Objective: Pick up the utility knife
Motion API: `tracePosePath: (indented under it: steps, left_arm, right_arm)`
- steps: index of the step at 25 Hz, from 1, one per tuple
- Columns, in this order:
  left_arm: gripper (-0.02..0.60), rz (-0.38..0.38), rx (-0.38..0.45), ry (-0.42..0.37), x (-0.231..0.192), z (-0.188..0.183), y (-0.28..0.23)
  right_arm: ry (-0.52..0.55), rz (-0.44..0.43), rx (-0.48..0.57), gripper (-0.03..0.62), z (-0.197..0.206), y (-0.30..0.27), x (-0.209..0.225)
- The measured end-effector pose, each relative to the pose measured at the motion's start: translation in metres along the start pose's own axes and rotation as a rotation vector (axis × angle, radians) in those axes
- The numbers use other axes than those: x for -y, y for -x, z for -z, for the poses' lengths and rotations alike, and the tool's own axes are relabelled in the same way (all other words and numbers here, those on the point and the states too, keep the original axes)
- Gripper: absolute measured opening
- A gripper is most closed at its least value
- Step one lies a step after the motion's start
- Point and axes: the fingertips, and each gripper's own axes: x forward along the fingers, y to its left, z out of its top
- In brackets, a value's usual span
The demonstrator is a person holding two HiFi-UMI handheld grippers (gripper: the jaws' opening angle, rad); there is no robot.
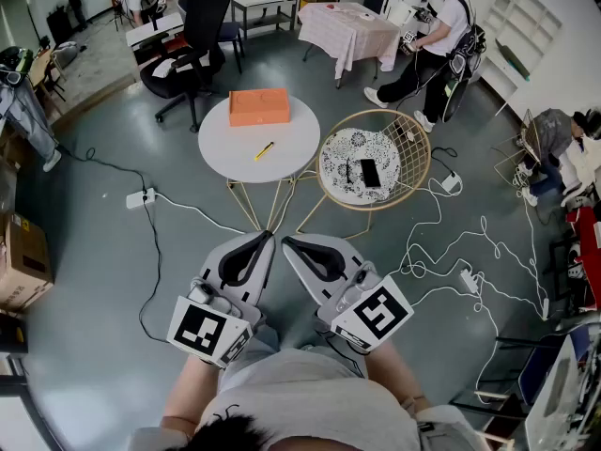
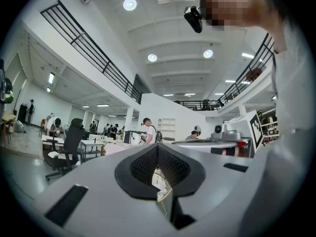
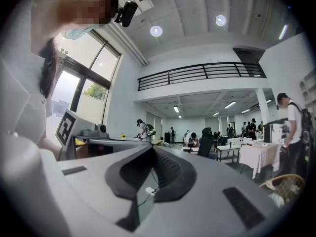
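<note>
The left tongs (image 1: 267,239) and the right tongs (image 1: 287,243) are held side by side close to the person's chest, their tips almost touching each other and pointing forward over the grey floor (image 1: 103,252). In the left gripper view the left tongs (image 2: 157,147) have their two jaws pressed together at the tip, with nothing between them. The right gripper view shows the same of the right tongs (image 3: 150,147): jaws together and empty.

The utility knife (image 1: 265,150), yellow with a dark end, lies well ahead of both tips, almost straight in front of the left tongs. It rests at a slant on a round white table (image 1: 225,144), apart from everything else there. Beyond the knife, at the far side of the same table, sits a flat orange box (image 1: 259,106).

Ahead of the right tongs and just beside the table stands a round wire basket (image 1: 416,137) holding a patterned cushion (image 1: 343,153). A small dark slab on the cushion looks like a phone (image 1: 370,172), though it is too small to be sure. White cables (image 1: 441,242) trail over the floor to the right of the right tongs, and a power strip (image 1: 141,196) lies ahead and left of the left tongs.
</note>
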Motion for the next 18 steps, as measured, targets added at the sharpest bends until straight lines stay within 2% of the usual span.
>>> tracePosePath:
  steps: [11, 18]
  left_arm:
    - [0.011, 0.028, -0.008, 0.007, -0.035, 0.000, -0.012]
    - [0.011, 0.080, -0.020, -0.026, -0.074, 0.005, -0.012]
  right_arm:
    - [-0.007, 0.016, -0.016, 0.008, 0.005, -0.035, 0.015]
    - [-0.037, 0.032, 0.019, 0.008, 0.004, -0.076, 0.021]
